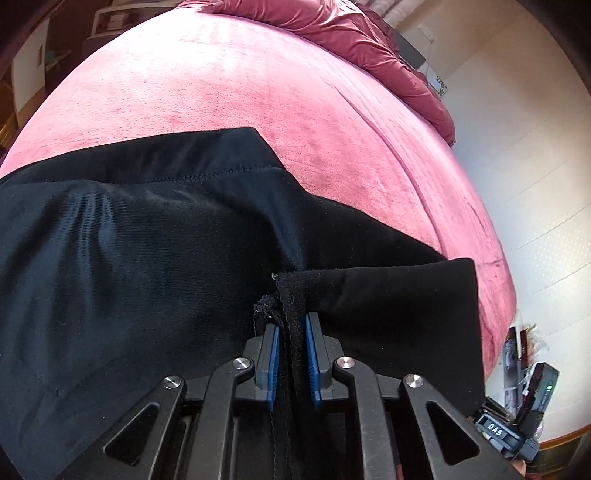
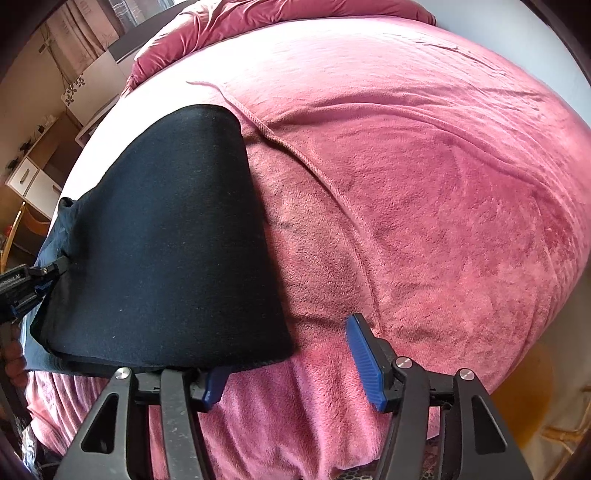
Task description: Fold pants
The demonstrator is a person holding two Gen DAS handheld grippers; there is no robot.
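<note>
Pink plush bedspread [image 2: 424, 184], black pants [image 1: 147, 240] folded double, left gripper [image 1: 291, 332] pinching their seam, right gripper [image 2: 295, 350] spread wide, empty.

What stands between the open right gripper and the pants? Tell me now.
Nothing visible. The right gripper is open at the near corner of the black pants, with only bare pink blanket between its pads. The left gripper is shut on a bunched edge of the pants.

One black pants [image 1: 155, 236], one pink blanket [image 1: 229, 85], one crumpled maroon duvet [image 1: 354, 33], two grippers: left gripper [image 1: 291, 325], right gripper [image 2: 291, 354].
</note>
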